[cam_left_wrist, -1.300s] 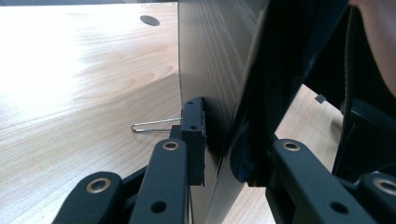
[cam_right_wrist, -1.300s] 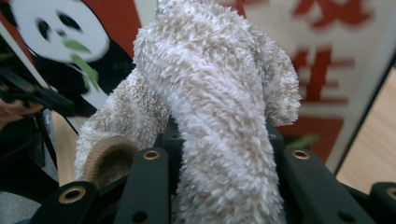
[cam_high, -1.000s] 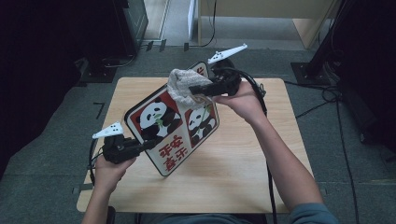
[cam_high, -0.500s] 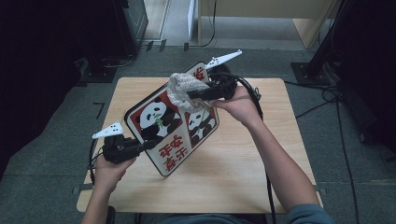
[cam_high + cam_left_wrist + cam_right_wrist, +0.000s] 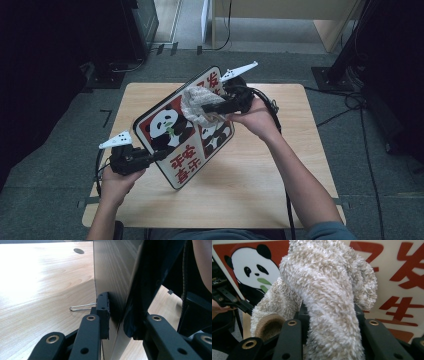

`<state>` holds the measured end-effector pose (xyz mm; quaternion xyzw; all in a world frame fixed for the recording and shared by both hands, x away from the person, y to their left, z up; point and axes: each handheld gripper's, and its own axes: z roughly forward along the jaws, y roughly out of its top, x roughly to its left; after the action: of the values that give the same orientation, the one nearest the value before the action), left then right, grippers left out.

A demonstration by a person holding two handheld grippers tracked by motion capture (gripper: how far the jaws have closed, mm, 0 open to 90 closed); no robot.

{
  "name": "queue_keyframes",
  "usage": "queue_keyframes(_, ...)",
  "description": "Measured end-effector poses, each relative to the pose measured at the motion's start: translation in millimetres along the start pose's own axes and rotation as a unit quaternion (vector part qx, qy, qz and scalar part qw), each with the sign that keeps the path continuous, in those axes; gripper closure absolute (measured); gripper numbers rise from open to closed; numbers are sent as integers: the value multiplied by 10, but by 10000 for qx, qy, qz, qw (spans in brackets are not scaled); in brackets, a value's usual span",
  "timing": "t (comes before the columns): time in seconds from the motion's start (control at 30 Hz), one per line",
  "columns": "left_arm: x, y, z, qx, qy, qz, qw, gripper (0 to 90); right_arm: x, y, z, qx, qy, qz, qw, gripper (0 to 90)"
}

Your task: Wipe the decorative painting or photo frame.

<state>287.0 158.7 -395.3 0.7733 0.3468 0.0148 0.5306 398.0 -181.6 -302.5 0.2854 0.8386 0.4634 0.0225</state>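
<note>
While clamped in the right hand-held gripper (image 5: pixel 202 107), cloth (image 5: pixel 196 102) touches sign (image 5: pixel 170 145) (tilted).

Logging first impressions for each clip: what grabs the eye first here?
A red-and-white panda sign stands tilted over the middle of the wooden table, clamped at its lower left edge by the left tongs. The right tongs press a fluffy beige cloth against the sign's face, near its upper part.

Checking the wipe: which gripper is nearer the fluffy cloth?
Right. The right gripper is shut on the cloth against the panda sign; the left gripper clamps the sign's lower edge.
</note>
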Motion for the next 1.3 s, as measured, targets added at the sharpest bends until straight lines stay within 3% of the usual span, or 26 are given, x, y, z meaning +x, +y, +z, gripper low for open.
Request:
queue_keyframes(0.13,13,-5,1,-17,-71,-39,10000,742,-10,-55,19,29,30,-16,10000,656)
queue_keyframes(0.53,18,5,-9,23,-20,46,10000,745,-51,-214,70,-45,139,-4,9999,656)
queue_keyframes(1.3,15,14,-9,37,-23,66,10000,743,-143,-504,164,-50,297,191,9994,654)
